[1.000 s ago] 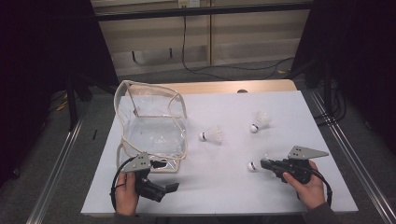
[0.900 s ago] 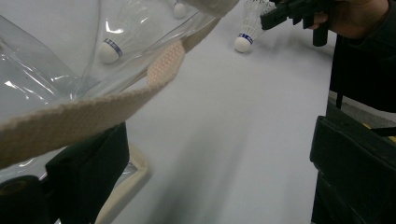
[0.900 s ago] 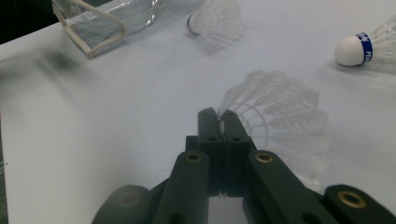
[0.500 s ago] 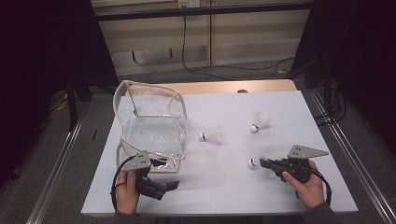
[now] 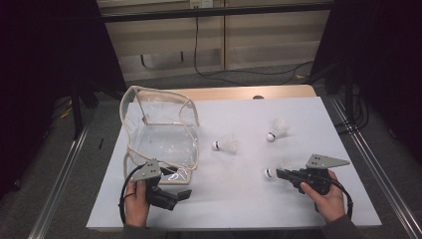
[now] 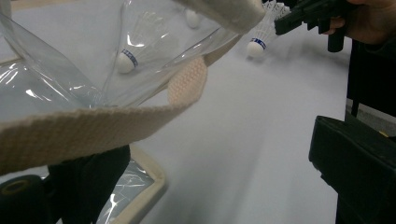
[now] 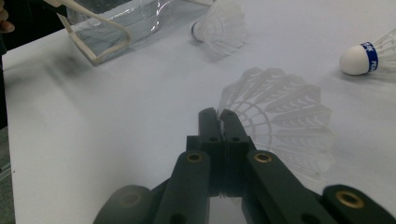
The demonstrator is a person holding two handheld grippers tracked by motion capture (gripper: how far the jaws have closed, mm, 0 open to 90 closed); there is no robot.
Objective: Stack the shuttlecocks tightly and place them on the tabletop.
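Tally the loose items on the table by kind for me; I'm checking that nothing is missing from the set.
Shuttlecocks: 3, namely the middle shuttlecock, the far right shuttlecock, and the near shuttlecock at the right gripper.
Clear bag with cream trim: 1, its strap at the left gripper.
Total: 4.

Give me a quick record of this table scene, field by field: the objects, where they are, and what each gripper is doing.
surface: white table
bag: clear bag with beige trim, at the table's left, its mouth open
shuttlecocks: three white ones; middle shuttlecock and far shuttlecock lying loose
left gripper: open, at the bag's near edge; the beige strap crosses its view
right gripper: shut on the skirt of the near shuttlecock
cork of near shuttlecock: points towards the bag
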